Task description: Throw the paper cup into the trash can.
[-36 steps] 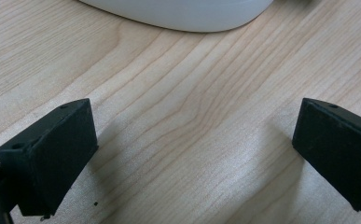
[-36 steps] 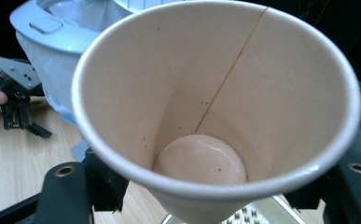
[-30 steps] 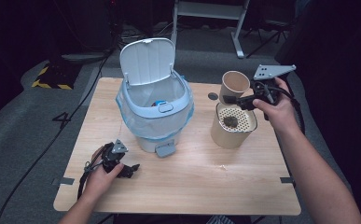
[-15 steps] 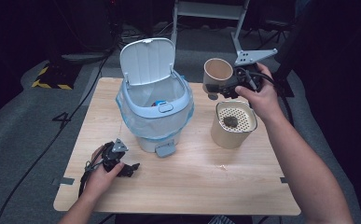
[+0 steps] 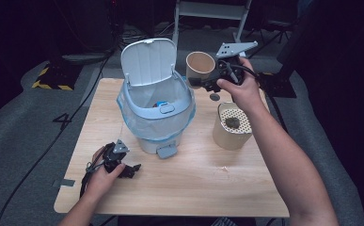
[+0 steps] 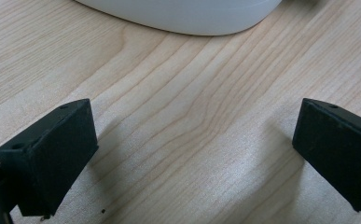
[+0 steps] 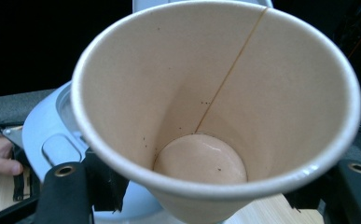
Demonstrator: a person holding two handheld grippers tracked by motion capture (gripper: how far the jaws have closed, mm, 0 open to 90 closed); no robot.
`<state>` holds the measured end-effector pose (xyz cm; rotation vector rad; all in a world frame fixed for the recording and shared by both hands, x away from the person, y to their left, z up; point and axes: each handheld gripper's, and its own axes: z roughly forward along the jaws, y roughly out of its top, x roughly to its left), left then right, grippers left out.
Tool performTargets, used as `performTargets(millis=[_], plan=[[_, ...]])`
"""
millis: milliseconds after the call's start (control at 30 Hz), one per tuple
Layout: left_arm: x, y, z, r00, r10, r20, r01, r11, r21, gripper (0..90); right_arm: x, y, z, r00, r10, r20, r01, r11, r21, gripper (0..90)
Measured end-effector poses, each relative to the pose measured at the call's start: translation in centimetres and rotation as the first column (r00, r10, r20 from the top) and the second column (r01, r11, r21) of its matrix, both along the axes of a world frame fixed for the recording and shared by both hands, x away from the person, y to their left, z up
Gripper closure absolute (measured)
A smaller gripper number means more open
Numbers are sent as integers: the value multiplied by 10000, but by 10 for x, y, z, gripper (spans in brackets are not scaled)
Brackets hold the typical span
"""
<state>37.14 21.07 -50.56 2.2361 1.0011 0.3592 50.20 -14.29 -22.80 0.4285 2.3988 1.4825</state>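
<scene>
A tan paper cup (image 5: 201,66) hangs in the air just right of the pale blue bin's raised lid (image 5: 149,61), with my right gripper (image 5: 196,82) shut on its lower wall. In the right gripper view the cup (image 7: 215,107) tilts its mouth toward the camera, empty apart from a few dark specks, with a black jaw on each side of its base. The bin (image 5: 156,110) stands open, lined with a clear bag. My left gripper (image 5: 128,169) rests open on the table near the front left. In the left gripper view its jaws stand wide apart over bare wood (image 6: 192,154).
A second tan cup (image 5: 232,125), topped by a perforated insert with a dark lump on it, stands on the wooden table (image 5: 193,188) under my right forearm. A small grey disc (image 5: 214,96) lies behind it. The bin's white base (image 6: 187,14) is just ahead of the left gripper.
My right gripper has carried the paper cup leftward and slightly up, from beside the perforated cup to next to the bin's lid. The left gripper has stayed put.
</scene>
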Motion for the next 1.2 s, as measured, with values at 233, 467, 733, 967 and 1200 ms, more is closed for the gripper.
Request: performTargets(millis=[233,467,733,967,1200], plan=[[0,0,0,10000,-5,34,5,10000,39,1,8,21,-2,9995,184,-238,-178,9995,258,301],[0,0,0,10000,-13,-9,13,10000,-12,1,10,48,-4,9982,381,-464,-360,9983,449,299],[0,0,0,10000,-13,-13,13,10000,-13,1,13,72,-8,9925,388,-1157,-355,9989,305,297],[0,0,0,10000,-11,-4,11,10000,-11,1,17,86,-16,9918,276,-1251,-315,9991,-295,298],[0,0,0,10000,-12,-5,12,10000,-13,1,18,99,-25,9906,346,-1323,-492,9929,-1087,297]])
